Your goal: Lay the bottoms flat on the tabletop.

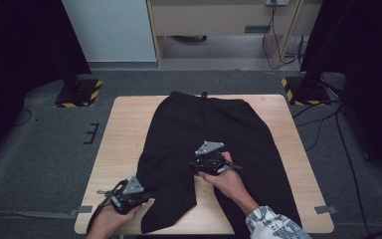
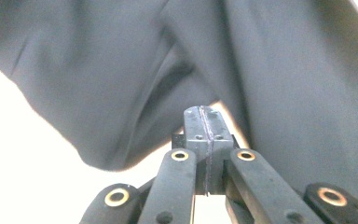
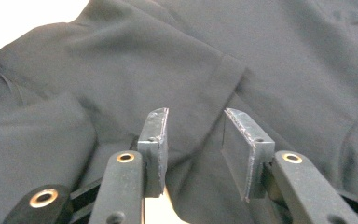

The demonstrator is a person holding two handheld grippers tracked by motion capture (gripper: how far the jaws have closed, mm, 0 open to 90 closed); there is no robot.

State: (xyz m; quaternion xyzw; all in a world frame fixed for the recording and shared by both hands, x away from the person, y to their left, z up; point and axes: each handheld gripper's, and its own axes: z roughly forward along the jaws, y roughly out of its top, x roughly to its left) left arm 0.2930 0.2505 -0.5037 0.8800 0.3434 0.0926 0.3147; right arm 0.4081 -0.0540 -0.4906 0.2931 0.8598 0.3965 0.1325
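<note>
The black trousers lie flat on the surface; left tongs are pressed together at the near leg's outer edge, gripping no visible cloth; right tongs, apart above the crotch, likely must pinch next to begin folding.

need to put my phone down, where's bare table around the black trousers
Bare wood on the table runs down the left edge beside the trousers, and down the right edge past the other leg. A thin wedge shows between the legs near the front, crowded by the right claw. The left claw takes the front left corner.
</note>
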